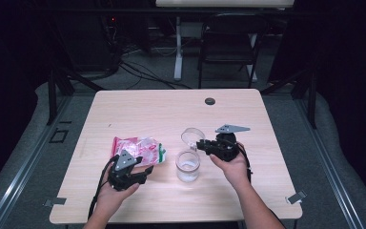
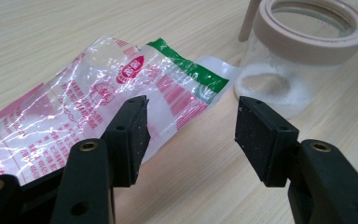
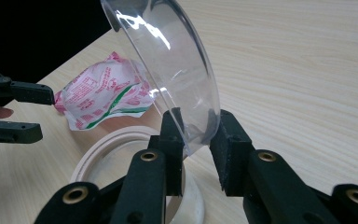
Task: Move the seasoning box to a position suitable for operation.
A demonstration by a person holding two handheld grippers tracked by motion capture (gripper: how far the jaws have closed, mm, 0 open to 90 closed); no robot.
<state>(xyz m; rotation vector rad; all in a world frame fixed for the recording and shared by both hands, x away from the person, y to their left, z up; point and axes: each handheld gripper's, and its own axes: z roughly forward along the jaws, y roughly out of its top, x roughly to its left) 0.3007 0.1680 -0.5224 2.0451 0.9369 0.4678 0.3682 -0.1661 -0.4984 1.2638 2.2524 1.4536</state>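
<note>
Plainly, the right hand-held gripper point(image 3: 196, 140) is clamped on the rim of the clear lid point(image 3: 170, 65), holding it tilted above the open jar point(image 1: 188, 165) that stands mid-bench. The left hand-held gripper point(image 2: 191, 135) has its jaws apart with nothing between them, just beside the emptied packet point(image 2: 98, 107) lying flat on the bench point(image 1: 171, 105). The grip catches only the lid's thin edge, so the smooth plastic could pivot or slip out. Lowered askew, it could strike the cream collar point(image 2: 307, 32) and tip the jar, spilling the white powder point(image 2: 265, 86).
</note>
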